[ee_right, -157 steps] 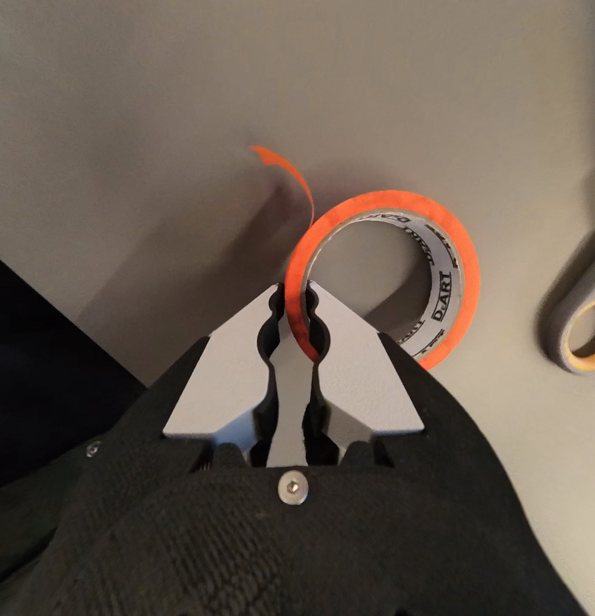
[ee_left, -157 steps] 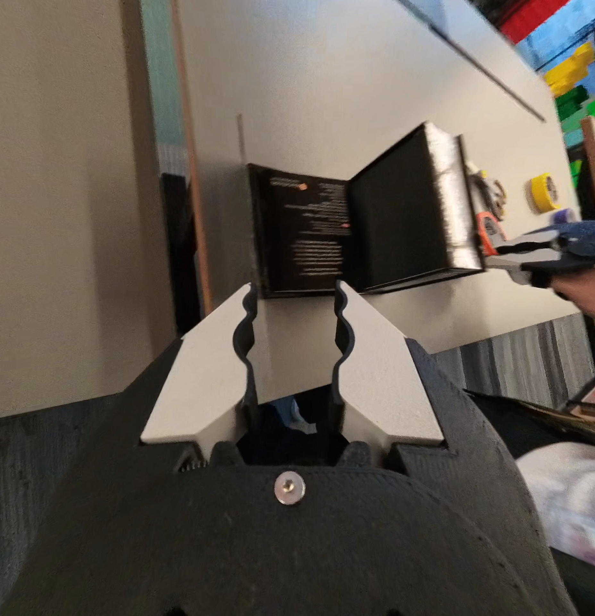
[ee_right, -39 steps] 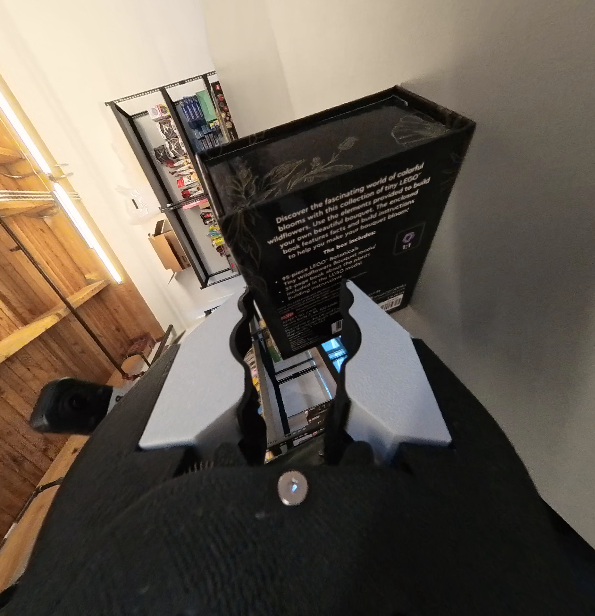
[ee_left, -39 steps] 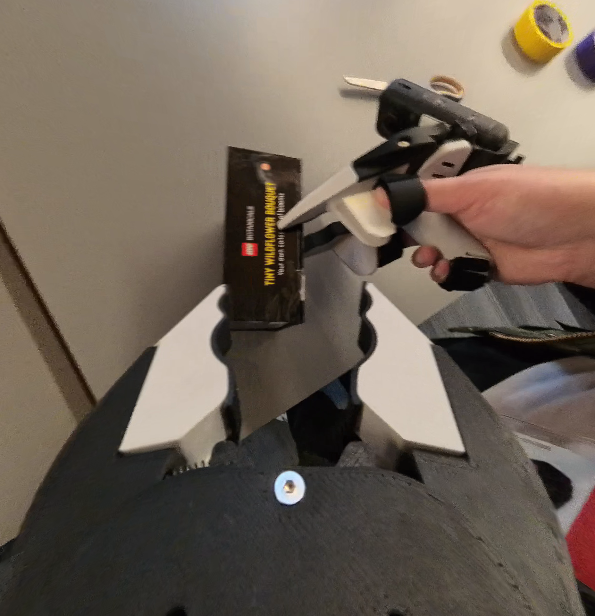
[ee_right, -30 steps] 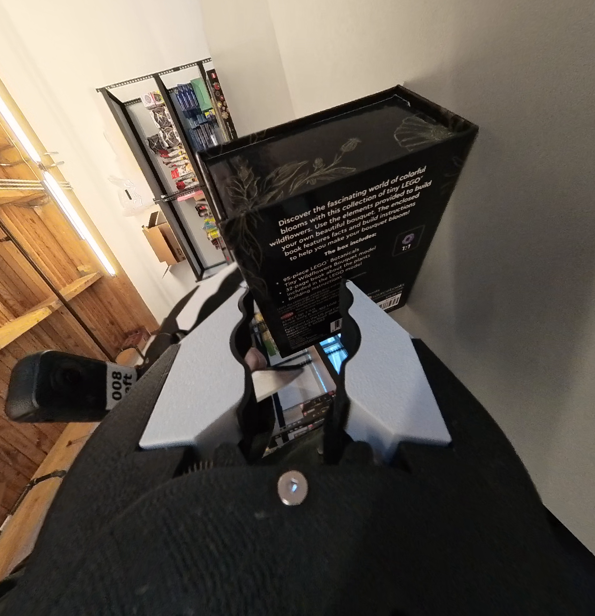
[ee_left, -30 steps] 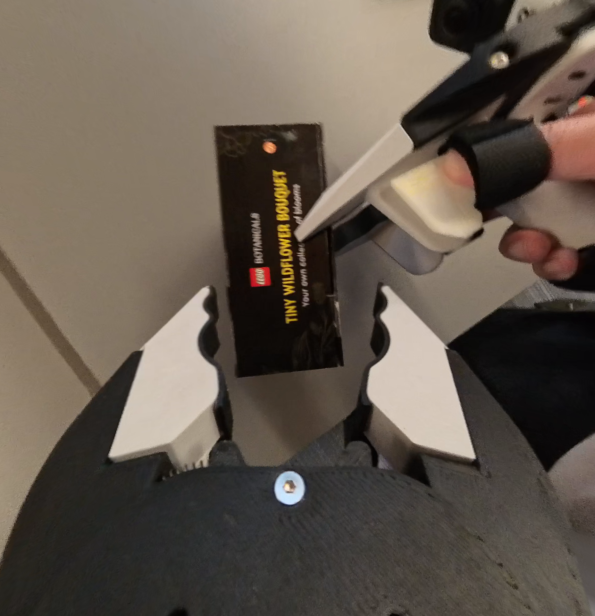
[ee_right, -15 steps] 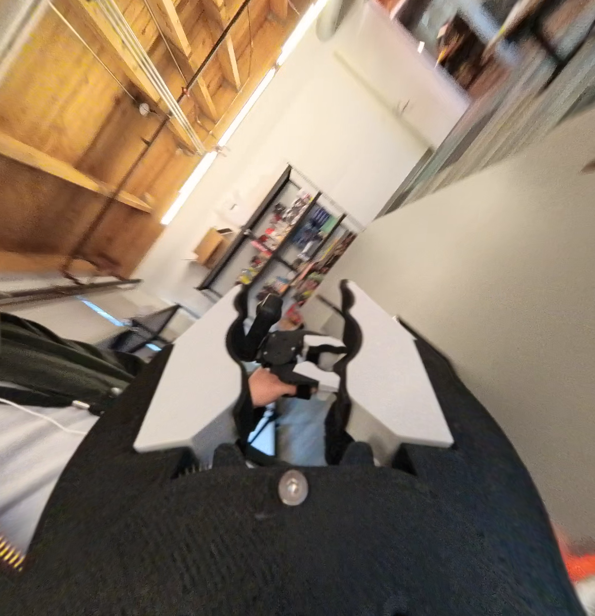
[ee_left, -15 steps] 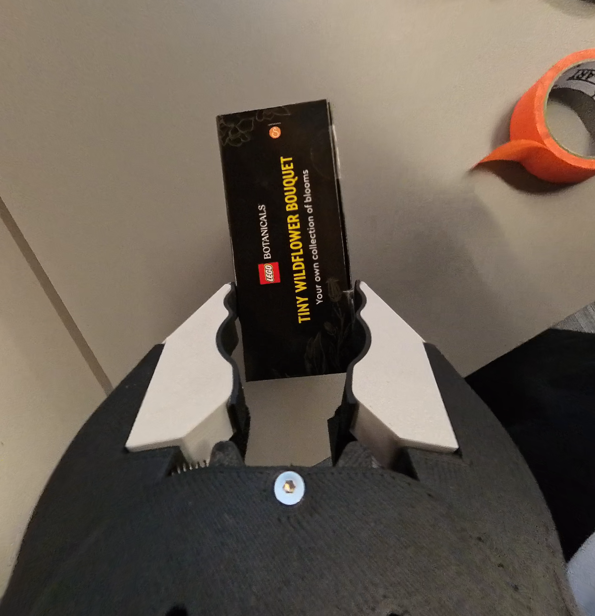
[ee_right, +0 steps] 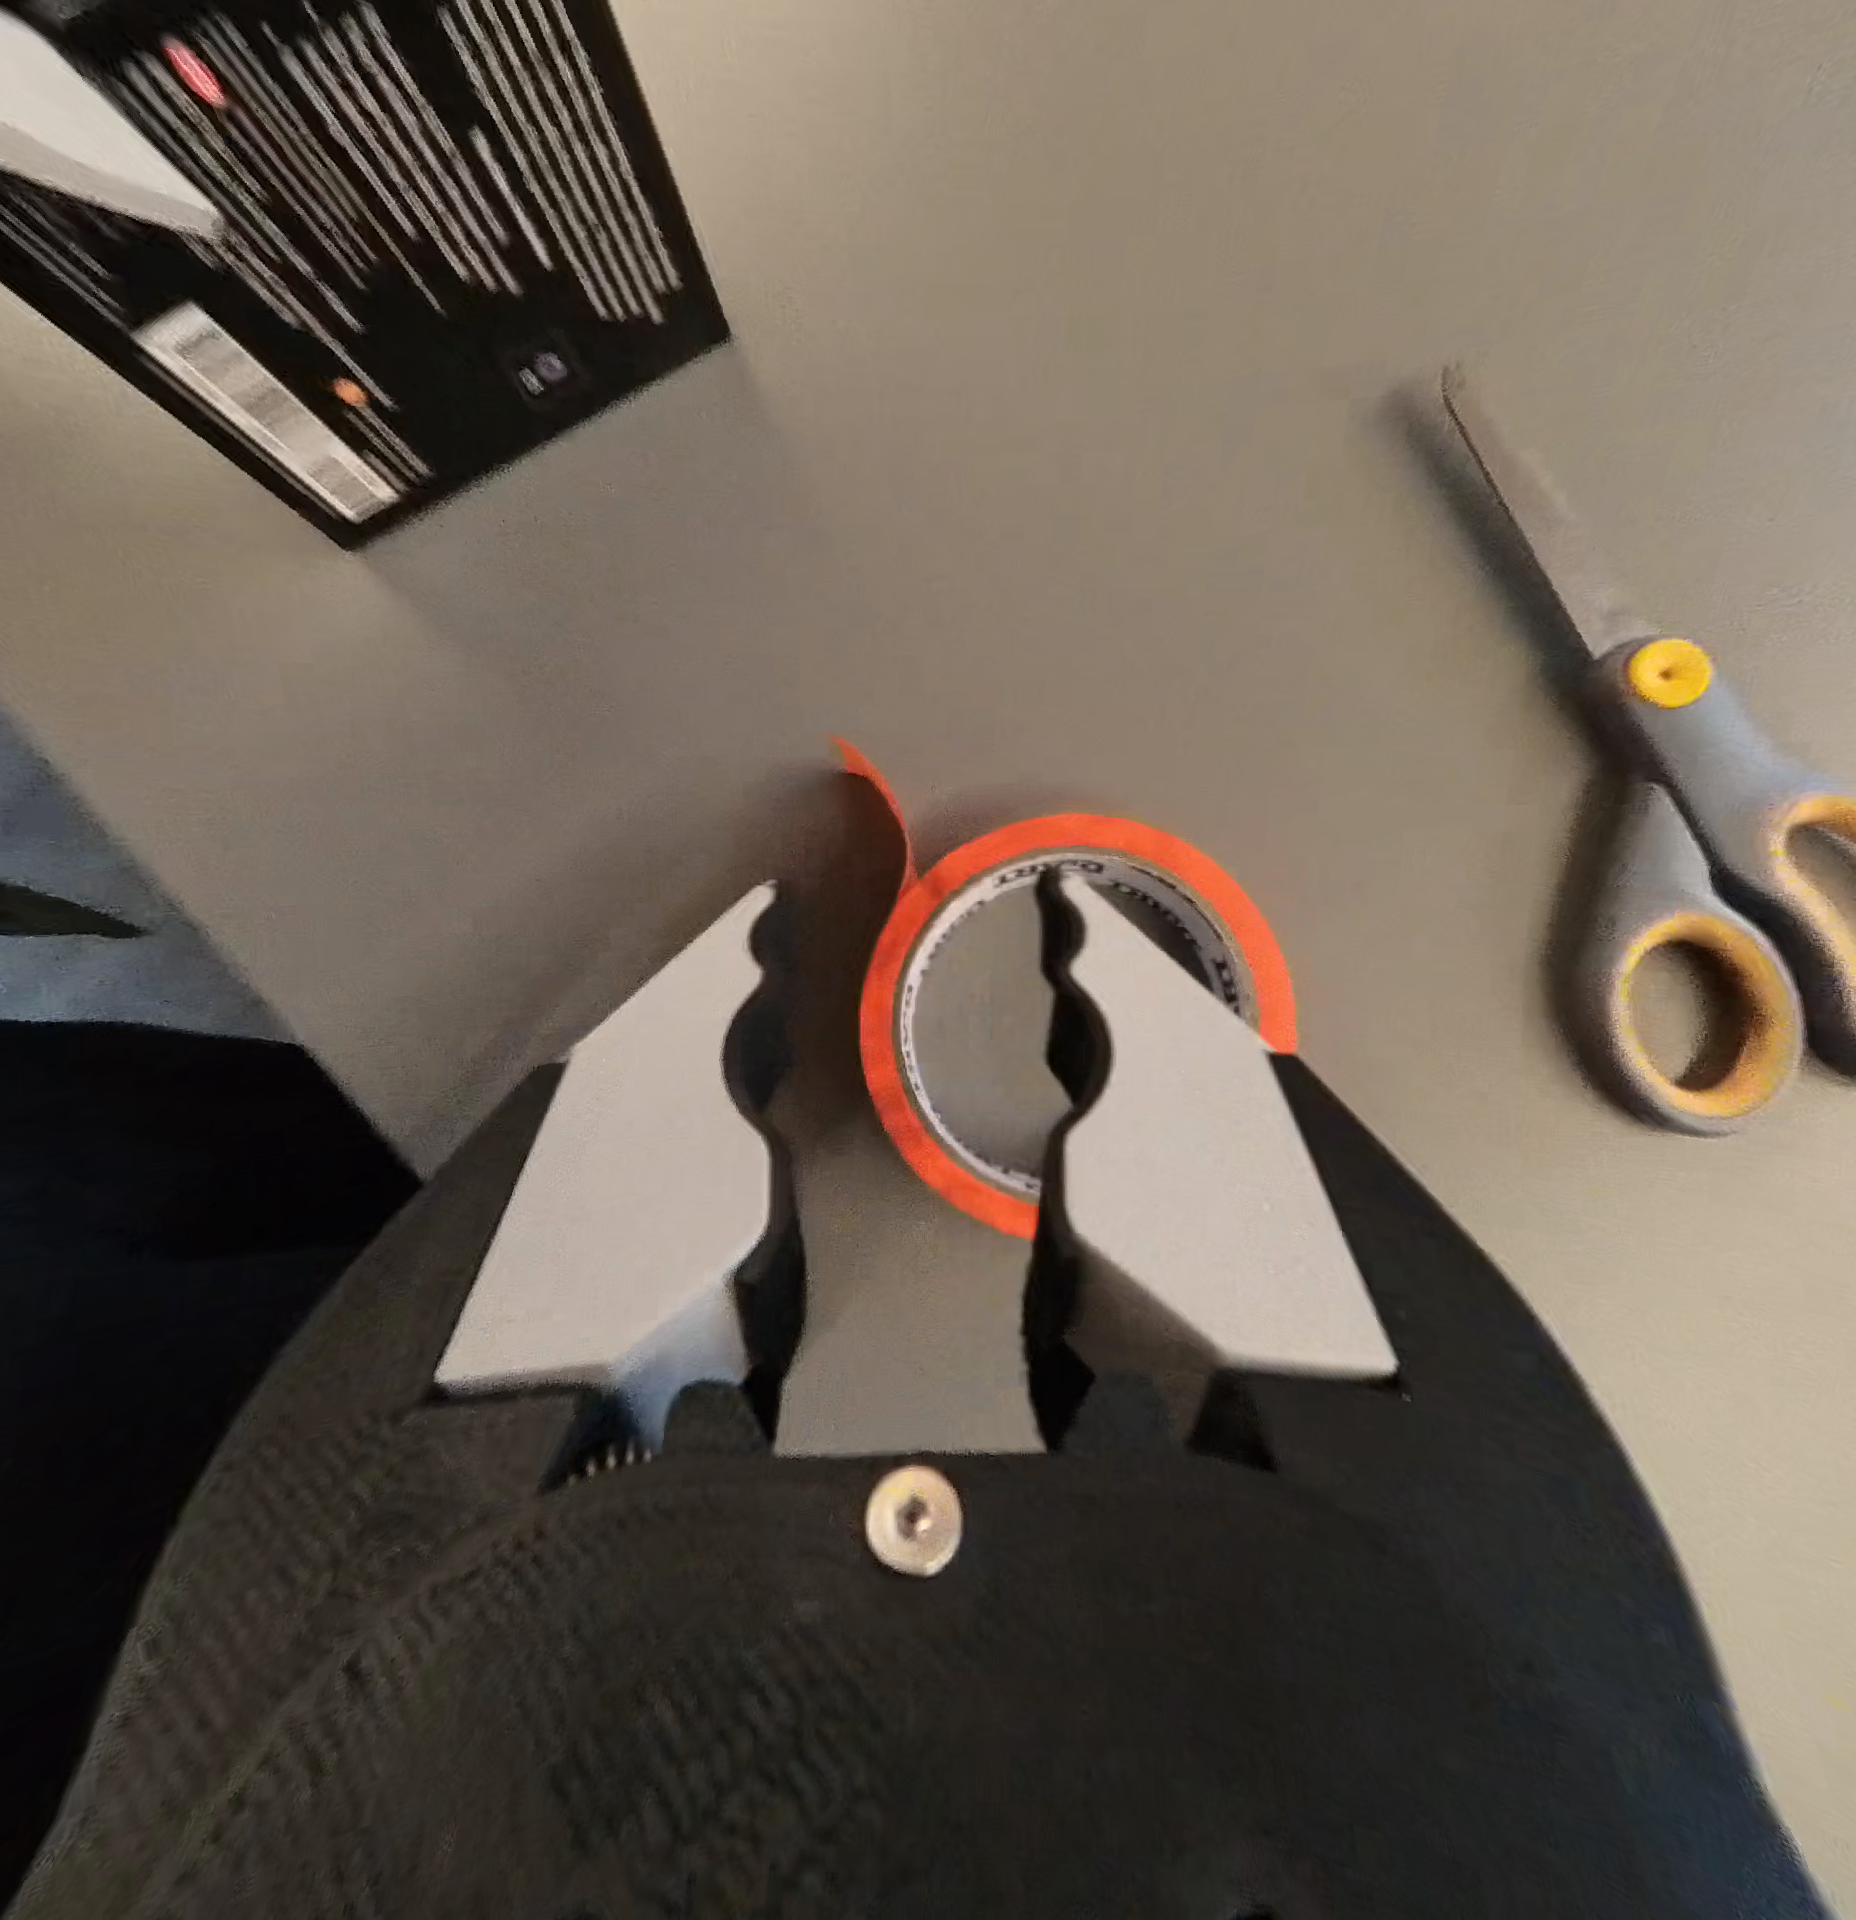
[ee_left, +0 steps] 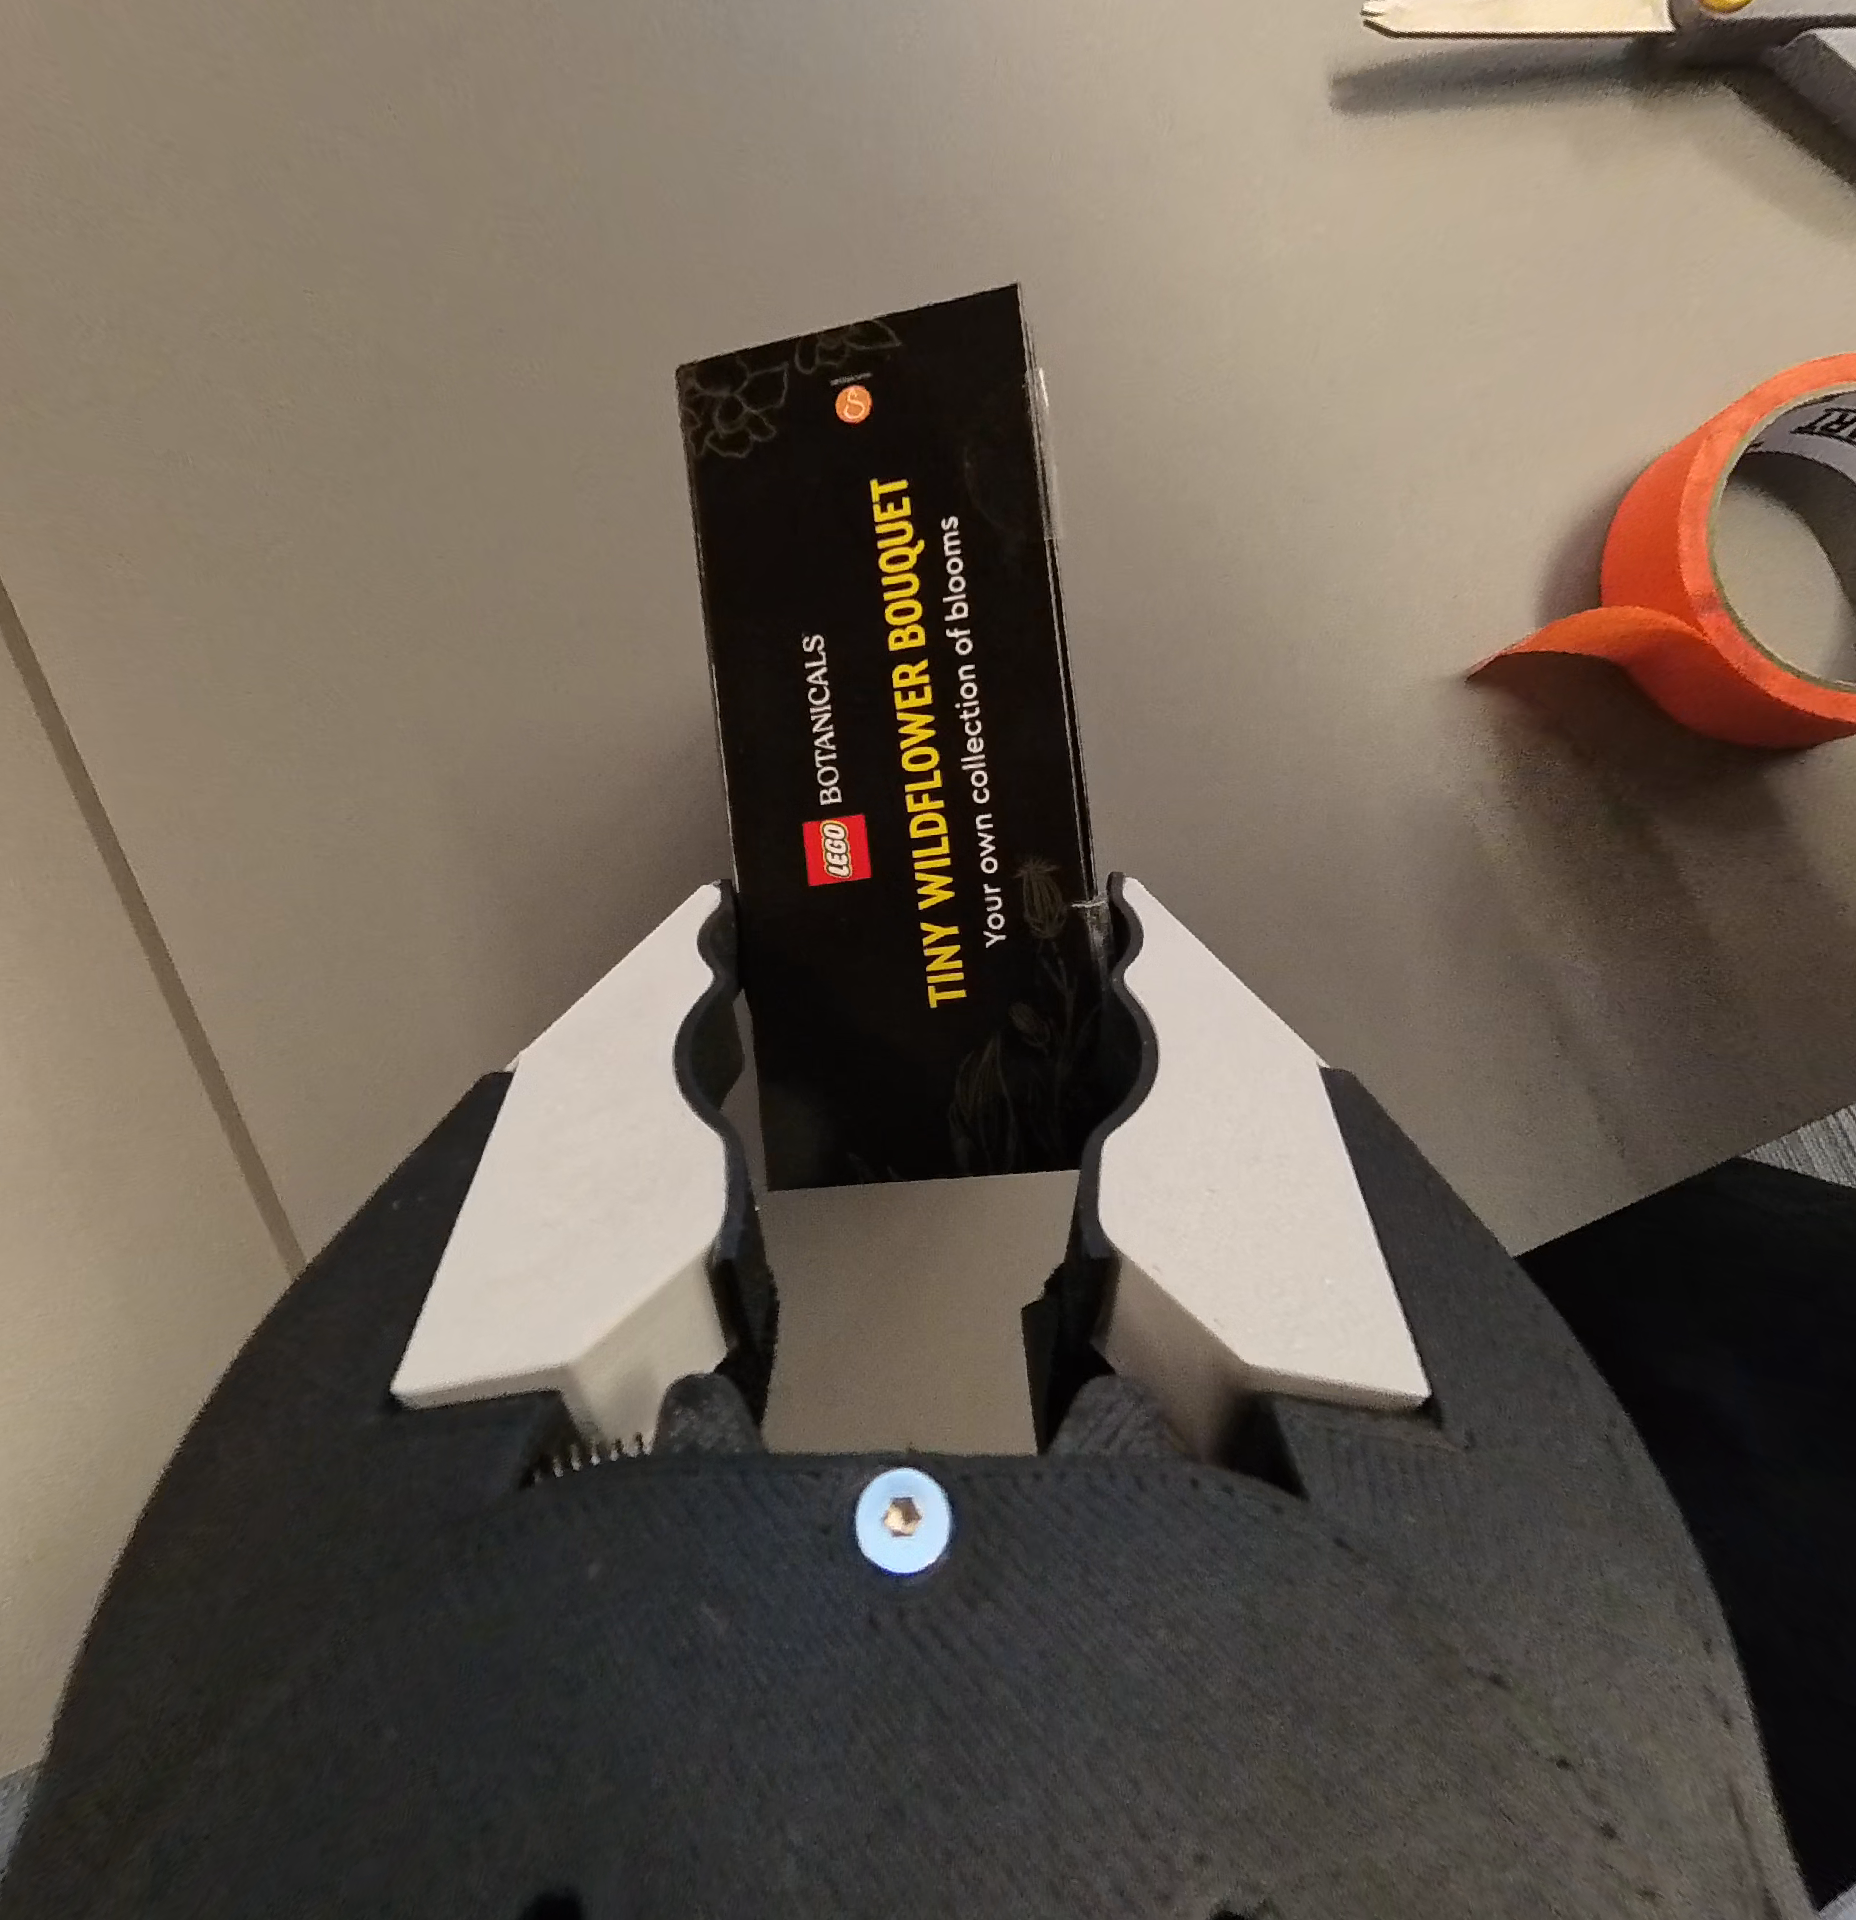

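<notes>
Left claw (ee_left: pixel 919 914): your fingers clamp the upright black box (ee_left: pixel 882 665) by its sides, mid-bench | Right claw (ee_right: pixel 908 899): spread, straddling the orange tape roll (ee_right: pixel 1069 842)'s wall; scissors (ee_right: pixel 1682 894) lie well apart | Box looks light, stiff; hold low.

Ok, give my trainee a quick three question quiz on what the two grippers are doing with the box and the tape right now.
1. True or false: the left gripper is clamped on the standing black box.
2. Which does the right gripper straddle: A the scissors, B the wall of the orange tape roll, C the box?
3. Fill in: the tape's loose end curls ___ the table.

Key: 1 true; 2 B, jaws apart, one finger outside, one inside the core; 3 up off.
</notes>
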